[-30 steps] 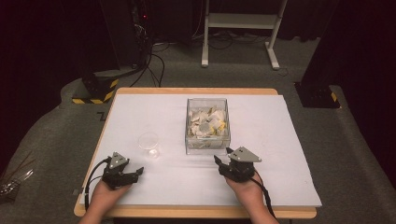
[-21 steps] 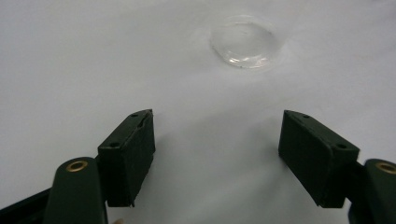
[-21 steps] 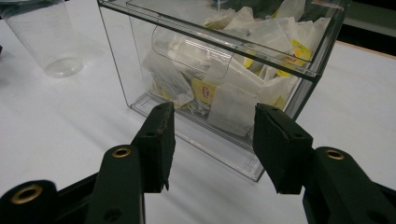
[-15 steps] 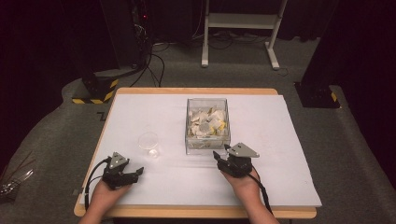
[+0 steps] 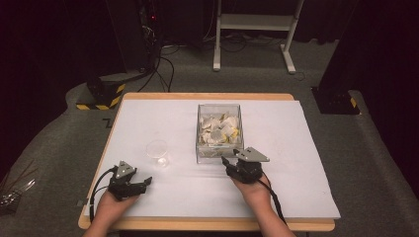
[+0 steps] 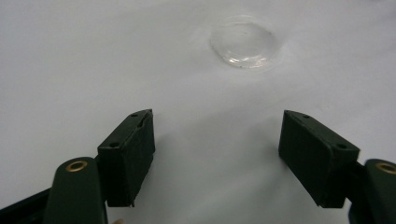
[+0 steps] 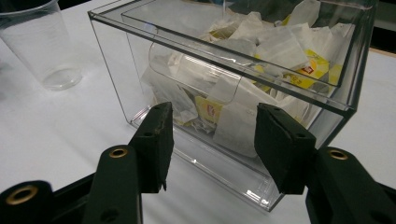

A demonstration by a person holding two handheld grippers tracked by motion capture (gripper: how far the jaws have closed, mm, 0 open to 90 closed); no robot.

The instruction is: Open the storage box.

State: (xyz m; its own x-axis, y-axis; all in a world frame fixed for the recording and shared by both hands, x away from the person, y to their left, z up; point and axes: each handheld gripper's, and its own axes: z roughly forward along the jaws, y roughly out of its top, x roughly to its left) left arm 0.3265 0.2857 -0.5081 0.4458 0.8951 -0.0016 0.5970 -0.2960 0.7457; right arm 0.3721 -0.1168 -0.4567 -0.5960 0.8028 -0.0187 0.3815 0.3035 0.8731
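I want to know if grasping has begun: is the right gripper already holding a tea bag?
No: the right gripper is open with nothing between its jaws, facing the clear box of tea bags.

White table, clear plastics
Clear box (image 5: 218, 132) holds white and yellow packets (image 7: 285, 51); cup (image 5: 156, 150) clear; black jaws; yellow-black striped block (image 5: 101, 95) upper left.

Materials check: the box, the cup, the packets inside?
Box: looks like rigid clear acrylic, glossy; sharp straight edges, see-through walls.
Cup: thin clear plastic, probably disposable; faint ribbing.
Packets: matte white paper, some with yellow print; creased, probably tea bag sachets.
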